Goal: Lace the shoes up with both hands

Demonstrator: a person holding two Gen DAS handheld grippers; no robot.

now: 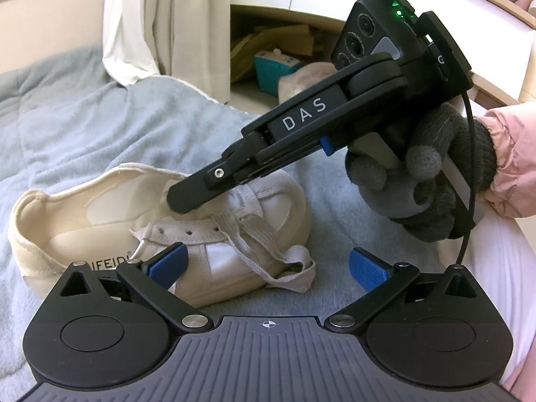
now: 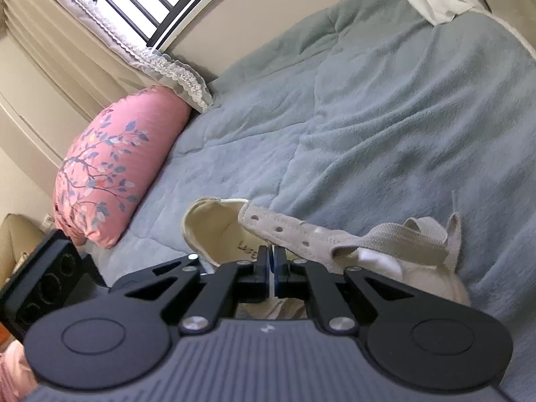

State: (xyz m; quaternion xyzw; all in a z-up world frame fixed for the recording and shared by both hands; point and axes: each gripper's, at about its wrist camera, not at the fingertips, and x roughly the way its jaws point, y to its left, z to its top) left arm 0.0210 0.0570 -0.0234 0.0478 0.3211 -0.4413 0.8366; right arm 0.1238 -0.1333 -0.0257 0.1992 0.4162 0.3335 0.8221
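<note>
Bedroom: blanket [image 2: 385,107], pillow [image 2: 117,167], curtains [image 2: 43,50]

1. You have one shoe [image 1: 100,207] on the blanket [image 1: 83,117].
2. One lace [image 1: 268,244] hangs from it.
3. You hold two grippers: left [image 1: 268,264], right [image 2: 271,258].
4. One pillow [image 2: 114,164] lies beyond the shoe.

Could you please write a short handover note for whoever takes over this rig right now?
Left tool: open, empty, hovering beside the shoe.
Right tool: shut, tips pressed at the shoe's tongue; whether it pinches anything cannot be told.
Shoe: white sneaker lying on the blue blanket.
Lace: threaded only through the eyelets nearest the toe, ends loose over the side.
Left: the upper eyelets are empty; thread them and tie.
</note>
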